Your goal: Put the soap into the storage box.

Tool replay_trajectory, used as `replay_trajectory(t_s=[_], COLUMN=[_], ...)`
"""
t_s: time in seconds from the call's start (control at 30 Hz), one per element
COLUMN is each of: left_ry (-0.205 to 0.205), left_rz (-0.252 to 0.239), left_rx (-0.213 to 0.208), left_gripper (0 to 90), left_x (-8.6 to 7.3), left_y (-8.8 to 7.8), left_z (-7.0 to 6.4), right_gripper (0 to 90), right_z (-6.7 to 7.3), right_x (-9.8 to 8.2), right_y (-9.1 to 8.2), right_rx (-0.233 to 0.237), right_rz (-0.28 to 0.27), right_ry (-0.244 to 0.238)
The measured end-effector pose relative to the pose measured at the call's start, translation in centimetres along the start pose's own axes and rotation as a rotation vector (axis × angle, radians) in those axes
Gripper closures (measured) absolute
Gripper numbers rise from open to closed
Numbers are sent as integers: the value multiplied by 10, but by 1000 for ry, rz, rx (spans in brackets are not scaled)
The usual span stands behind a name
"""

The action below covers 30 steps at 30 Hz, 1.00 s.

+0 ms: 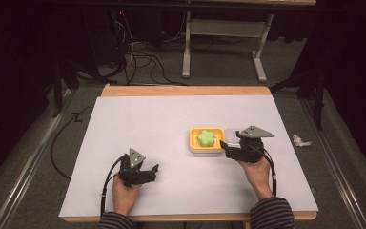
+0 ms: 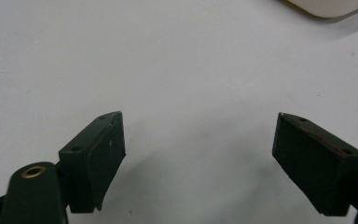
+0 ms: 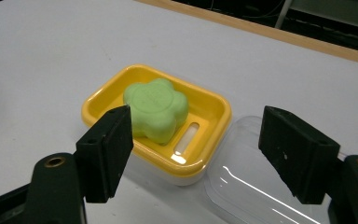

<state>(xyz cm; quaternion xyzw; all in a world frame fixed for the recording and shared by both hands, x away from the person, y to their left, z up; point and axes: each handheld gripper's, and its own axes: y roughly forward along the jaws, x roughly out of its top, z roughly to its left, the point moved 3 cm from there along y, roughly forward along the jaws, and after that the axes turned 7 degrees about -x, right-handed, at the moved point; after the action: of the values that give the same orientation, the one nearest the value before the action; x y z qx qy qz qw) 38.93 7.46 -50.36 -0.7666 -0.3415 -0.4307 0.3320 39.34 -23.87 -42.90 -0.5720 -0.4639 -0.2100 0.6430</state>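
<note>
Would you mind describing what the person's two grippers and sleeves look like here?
Both the left gripper and the right gripper are black, with two blocky, flat-faced jaws. Each carries a grey three-cornered plate on top and trails a black cable. Brass-coloured screw inserts show near the jaw bases in the gripper views, and a thin red line marks one left jaw. The person's sleeves are dark with fine pale stripes.

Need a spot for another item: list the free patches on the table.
The table is bare from its far wooden edge to the left gripper, and left of the yellow soap dish. It is crowded around that dish, where green soap, clear lid and right gripper meet.
</note>
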Motion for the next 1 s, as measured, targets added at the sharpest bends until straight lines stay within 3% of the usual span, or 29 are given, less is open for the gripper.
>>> replay_trajectory(t_s=[0.4,1.0], left_ry=[-7,-6], left_rz=[-3,0], left_rx=[-2,1], left_gripper=[176,178], left_x=[0,0], left_y=[0,1], left_z=[0,1], right_gripper=[265,269], right_z=[-12,-21], right_x=[-10,-23], right_y=[-16,-34], right_rx=[-20,-25], right_rz=[-27,-47], right_ry=[45,76])
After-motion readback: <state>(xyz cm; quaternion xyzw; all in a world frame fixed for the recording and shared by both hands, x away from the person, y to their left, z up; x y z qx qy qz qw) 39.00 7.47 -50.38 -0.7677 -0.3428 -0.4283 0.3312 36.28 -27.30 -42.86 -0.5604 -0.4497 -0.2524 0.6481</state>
